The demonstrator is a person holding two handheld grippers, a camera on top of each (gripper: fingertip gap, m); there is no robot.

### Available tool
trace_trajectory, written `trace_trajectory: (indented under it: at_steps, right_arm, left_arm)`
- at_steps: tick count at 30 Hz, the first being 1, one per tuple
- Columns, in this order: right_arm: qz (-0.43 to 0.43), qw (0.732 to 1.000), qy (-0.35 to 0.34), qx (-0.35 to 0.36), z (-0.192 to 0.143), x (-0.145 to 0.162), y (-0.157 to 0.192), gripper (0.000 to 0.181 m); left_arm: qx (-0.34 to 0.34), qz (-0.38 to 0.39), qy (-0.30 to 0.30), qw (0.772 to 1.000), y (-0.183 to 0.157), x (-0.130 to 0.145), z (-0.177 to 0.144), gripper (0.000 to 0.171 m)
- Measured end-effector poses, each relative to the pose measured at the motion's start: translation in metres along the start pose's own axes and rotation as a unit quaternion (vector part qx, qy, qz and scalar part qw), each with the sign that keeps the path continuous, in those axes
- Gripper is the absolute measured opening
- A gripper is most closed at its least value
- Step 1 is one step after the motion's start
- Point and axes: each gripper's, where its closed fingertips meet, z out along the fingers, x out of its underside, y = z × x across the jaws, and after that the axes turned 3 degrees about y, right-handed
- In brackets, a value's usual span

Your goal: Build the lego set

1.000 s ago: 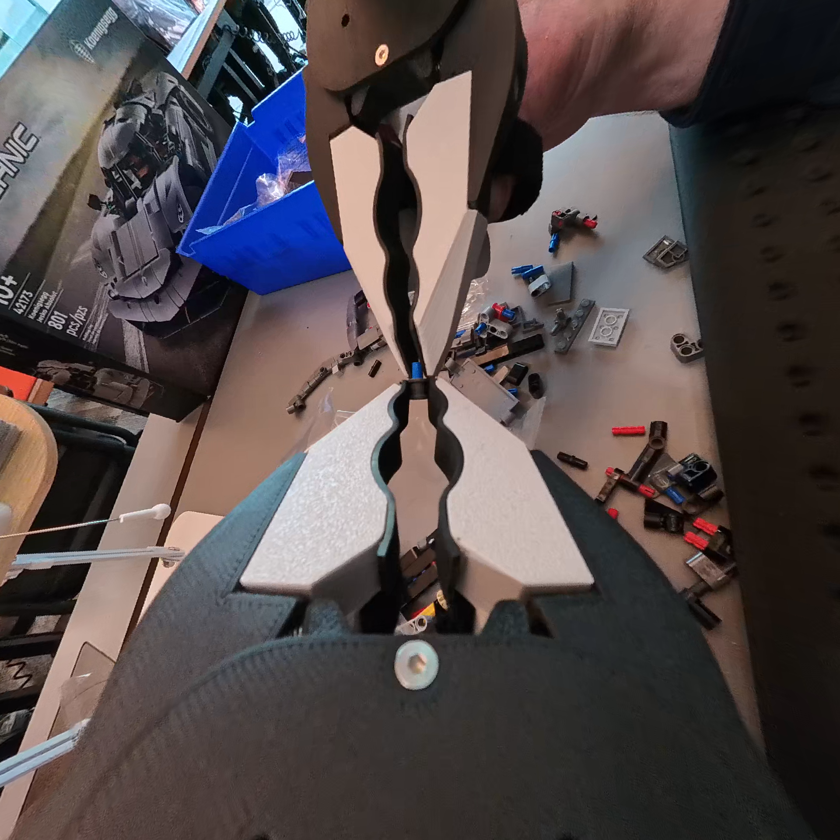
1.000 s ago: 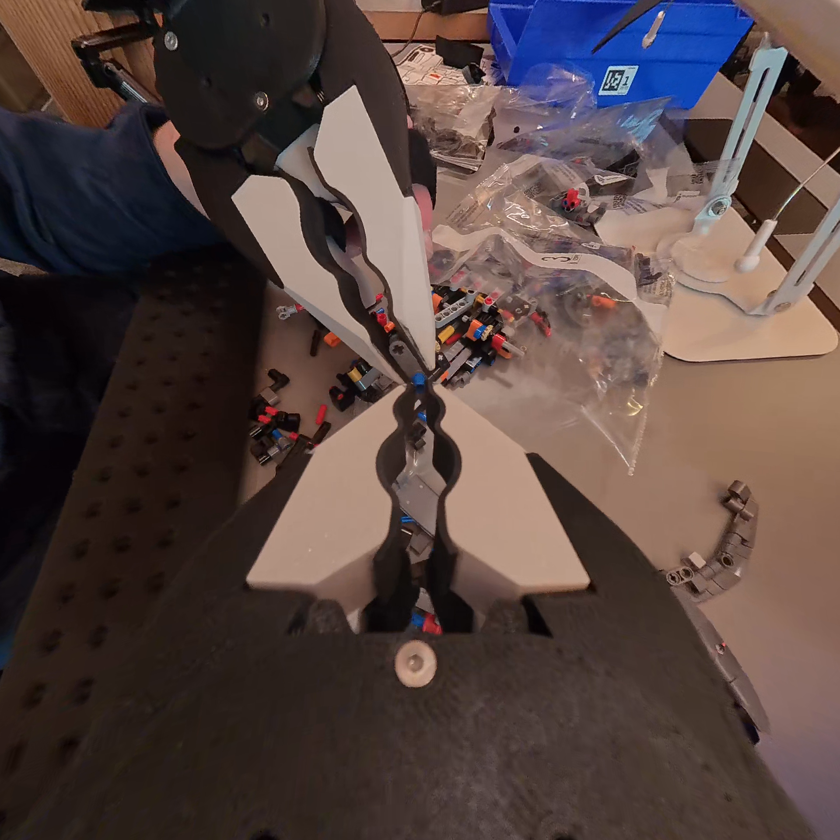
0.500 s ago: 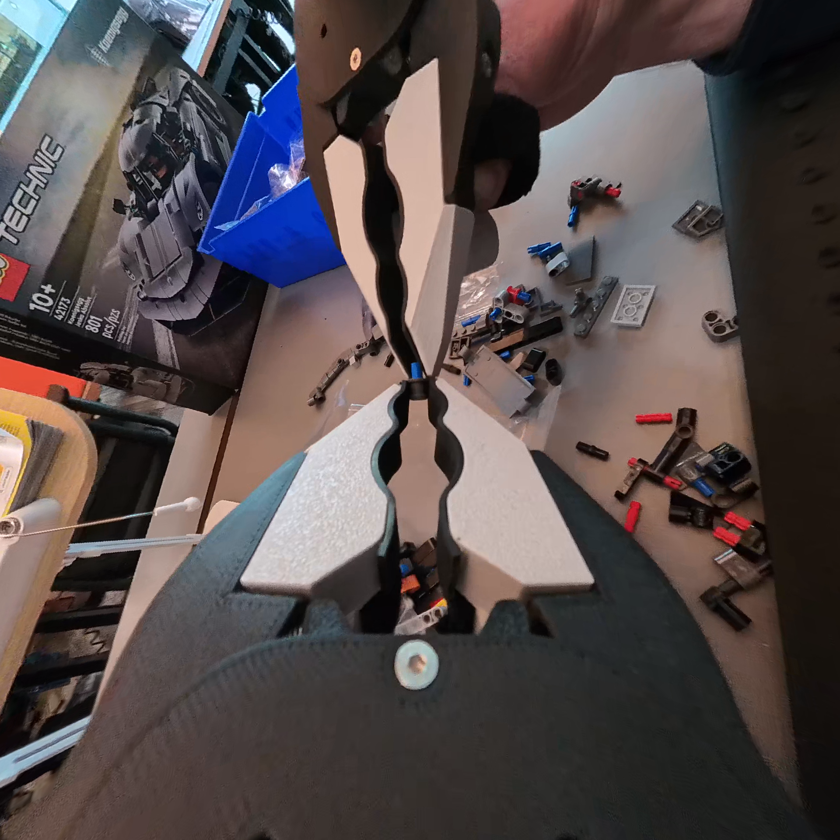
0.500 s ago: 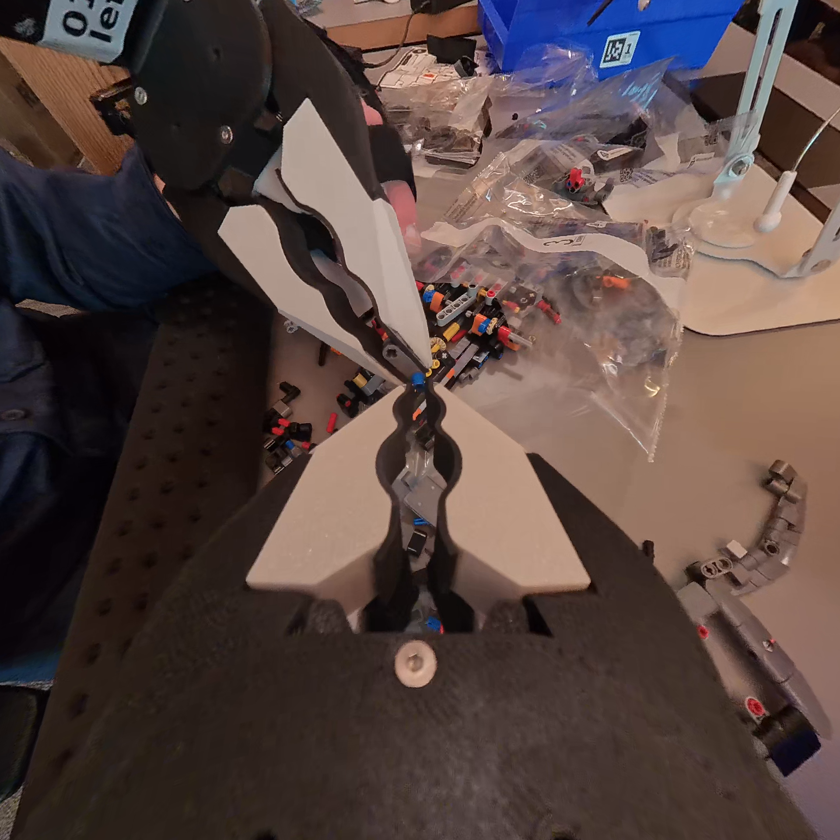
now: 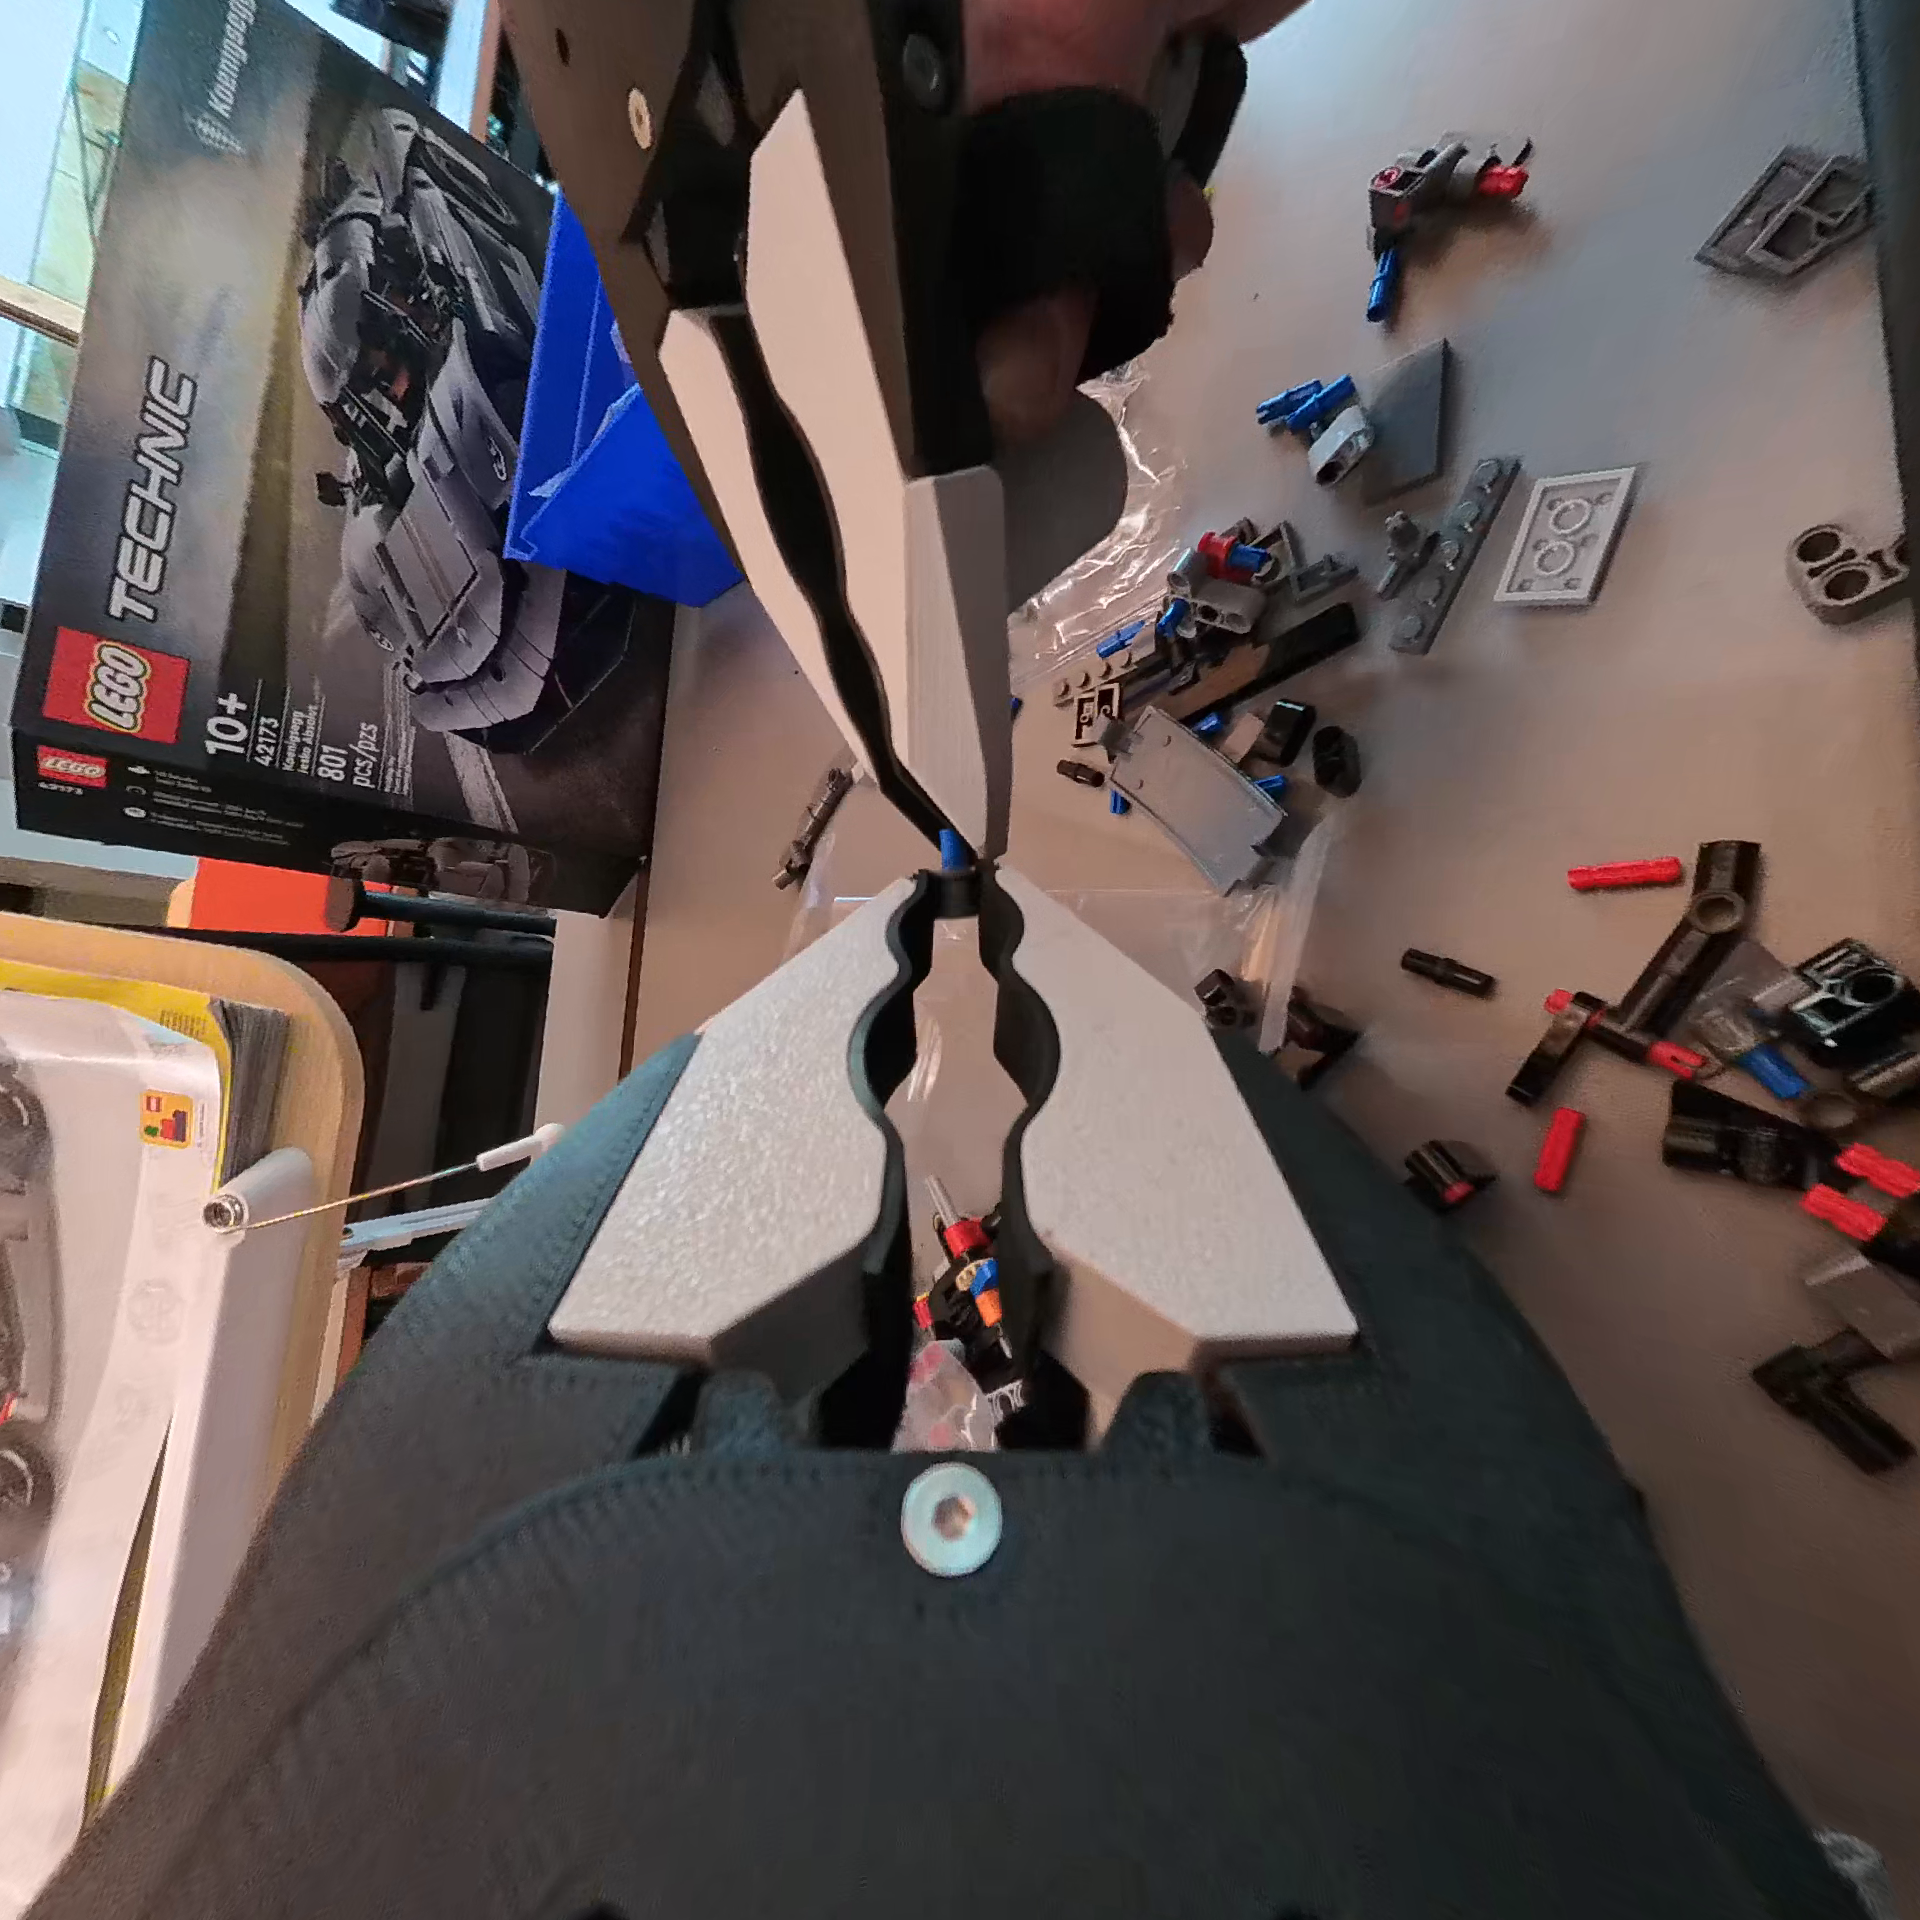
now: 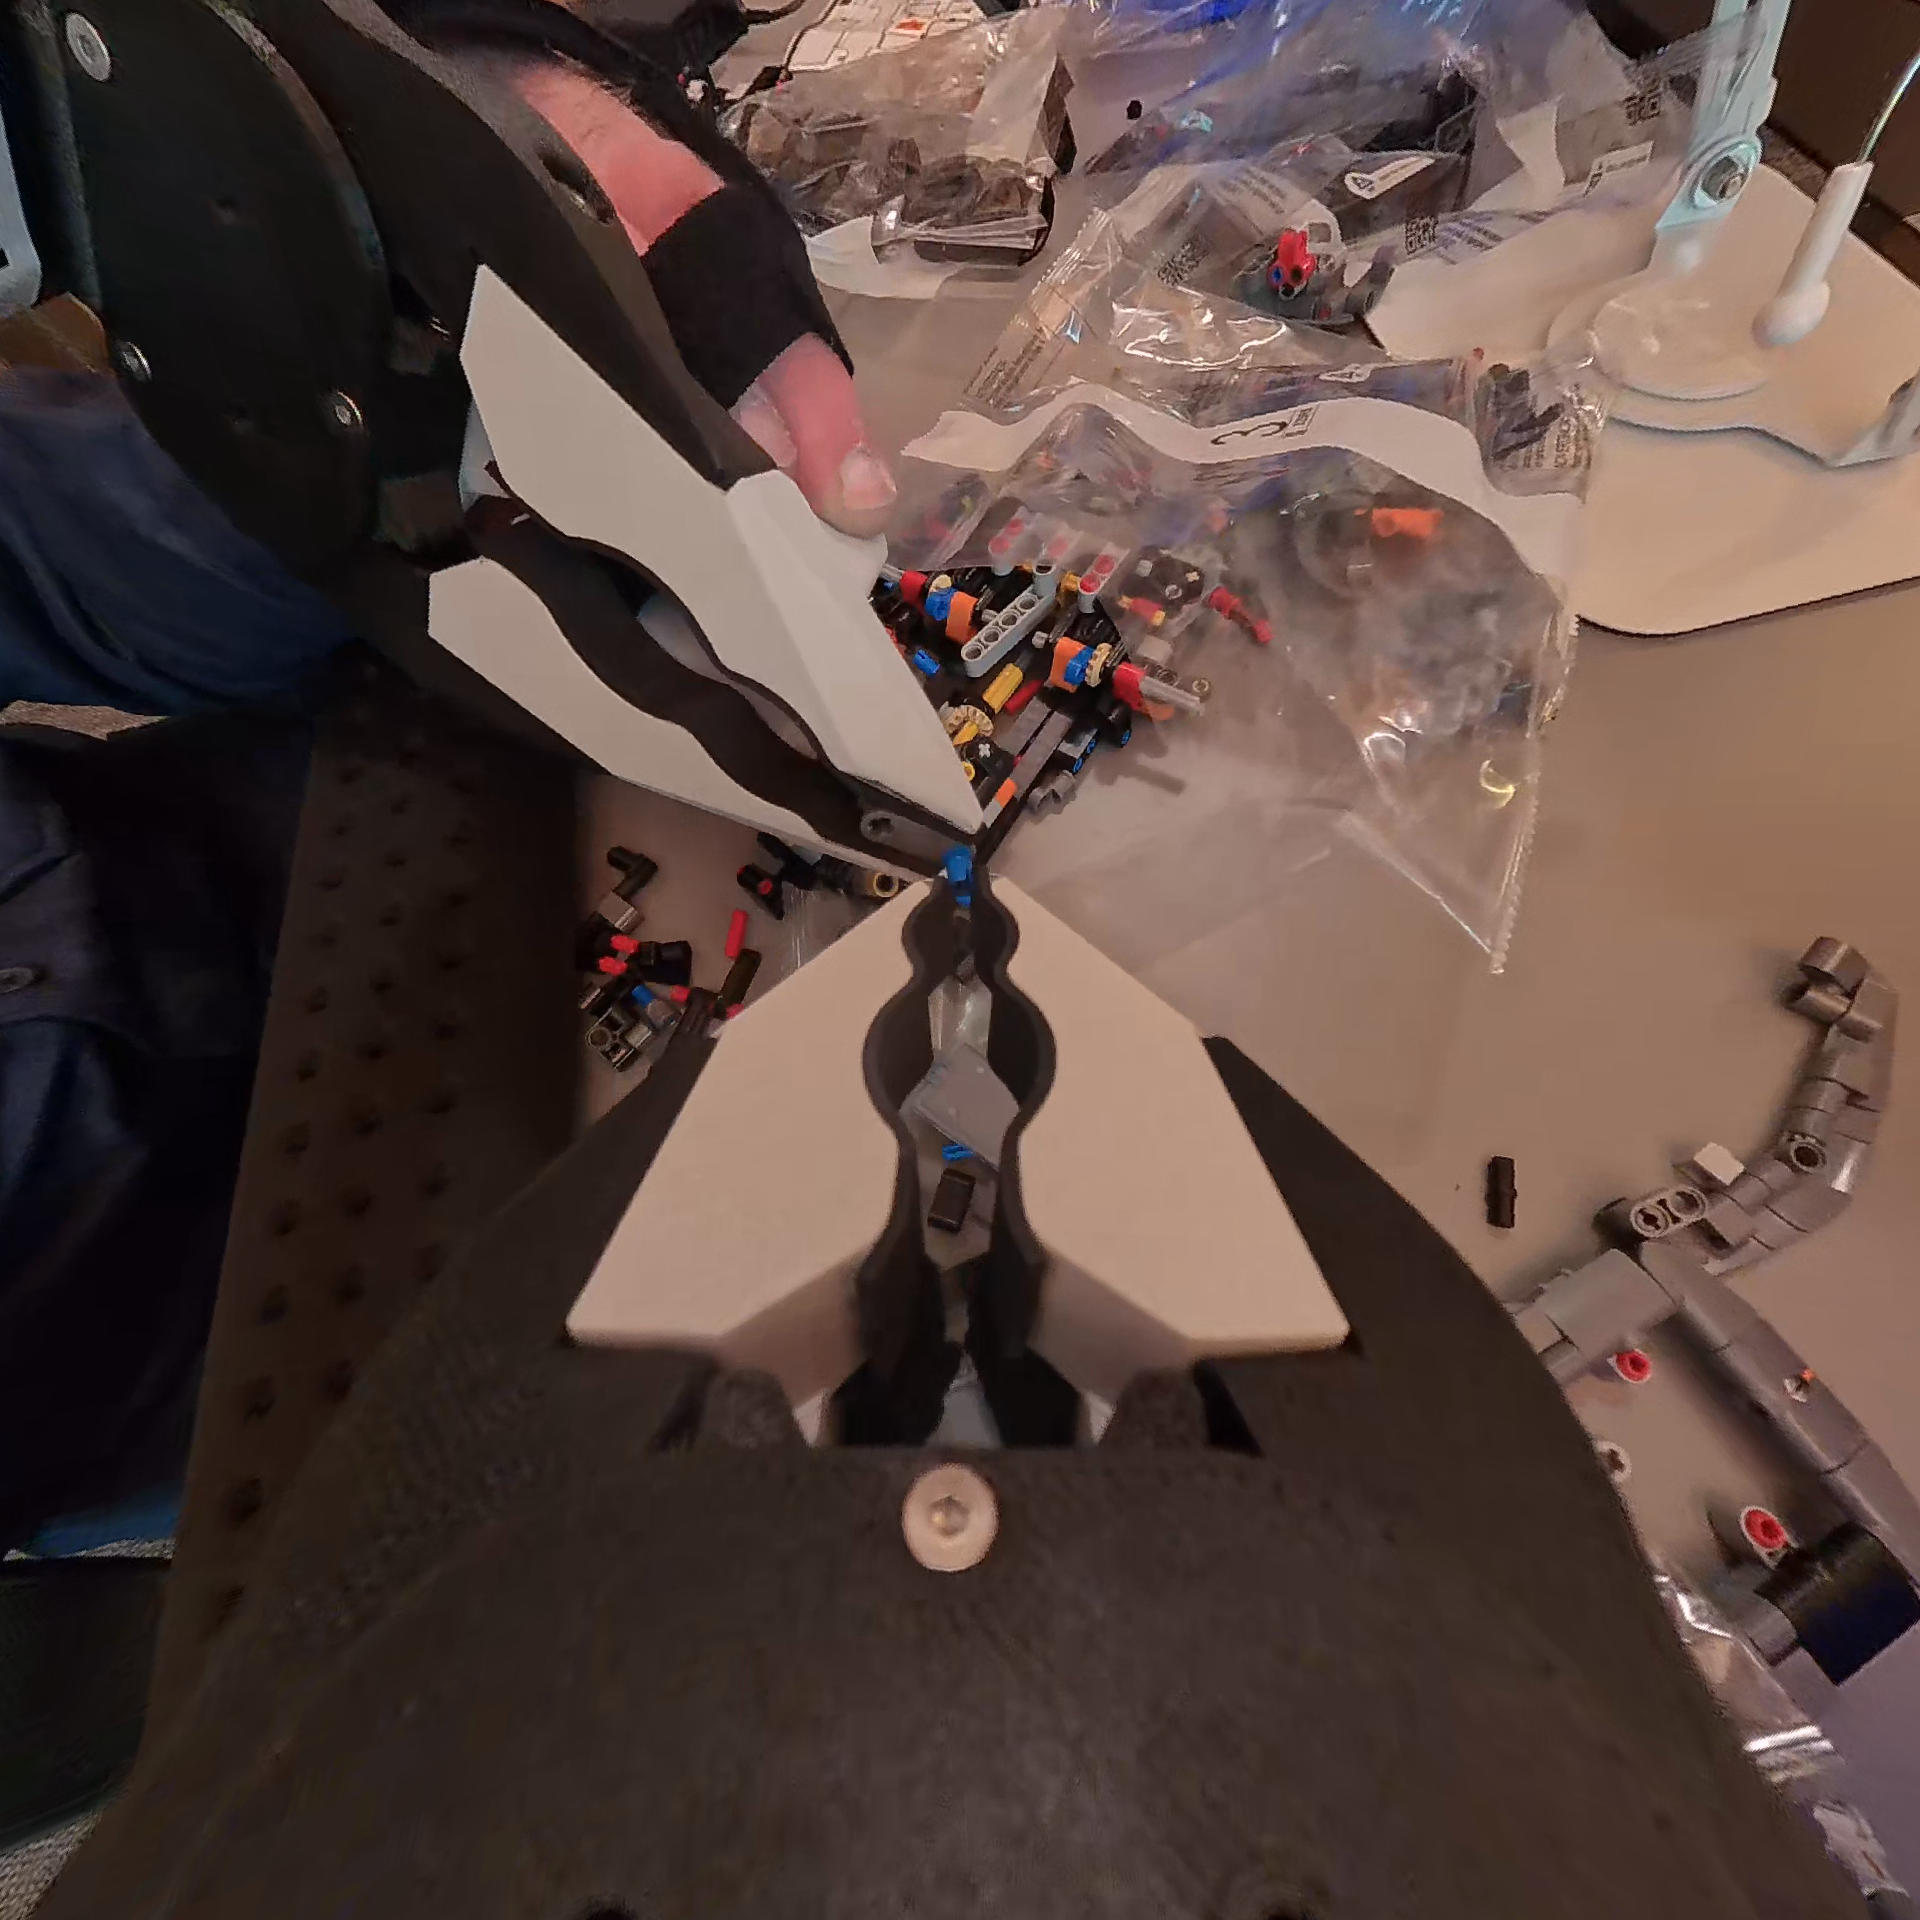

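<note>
My left gripper [image 5: 954, 894] is shut on a small dark connector piece [image 5: 951, 890], held above the table. My right gripper [image 5: 961, 844] comes in from above, tip to tip with it, shut on a short blue pin [image 5: 948, 838]. In the right wrist view my right gripper [image 6: 958, 896] holds the blue pin [image 6: 957, 862] upright. The pin's end touches the connector [image 6: 883, 826] in the left gripper [image 6: 935, 831], which reaches in from the upper left. Whether the pin is seated in the hole is hidden by the fingertips.
Loose bricks [image 5: 1247, 675] and pins [image 5: 1621, 873] lie scattered on the grey table. A set box [image 5: 312, 520] and a blue bin [image 5: 592, 468] stand at the far left. Clear part bags [image 6: 1299, 499], a part-built grey assembly [image 6: 1766, 1164] and a black perforated mat [image 6: 364, 1039] are nearby. Only a small space, under 4 cm, lies between the two pairs of fingers. Both grippers' tips are roughly 20 cm from the part-built grey assembly [image 6: 1766, 1164].
Both grippers stayed shut and tip to tip, with pin and connector together. Both have tilted and shifted. In the right wrist view the left gripper now lies flatter, coming more from the left.
</note>
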Motion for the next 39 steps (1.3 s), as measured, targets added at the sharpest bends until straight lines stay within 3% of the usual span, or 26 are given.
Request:
trace_trajectory:
  at_steps: [14,20,28,38,39]
  right_arm:
    - [0.010,0.999,-0.032,-0.010,-0.005,-0.009,0.004,0.001]
    - [0.040,0.998,-0.029,-0.038,-0.003,-0.006,0.005,0.004]
    - [0.017,0.999,-0.016,-0.026,-0.005,-0.003,0.005,0.001]
    - [-0.029,0.999,-0.014,-0.012,-0.010,-0.008,0.013,0.000]
    - [-0.031,0.999,-0.010,0.002,-0.011,-0.006,0.010,0.000]
  left_arm:
    - [-0.023,0.008,-0.002,1.000,0.006,-0.001,-0.001,0.005]
    - [-0.029,0.025,0.004,0.999,0.004,-0.001,0.001,0.005]
    - [-0.031,0.037,0.005,0.999,0.003,-0.003,0.001,0.005]
    - [0.000,-0.010,-0.021,1.000,0.004,-0.008,-0.010,0.006]
    - [-0.012,-0.021,0.006,1.000,0.012,0.003,-0.011,0.006]
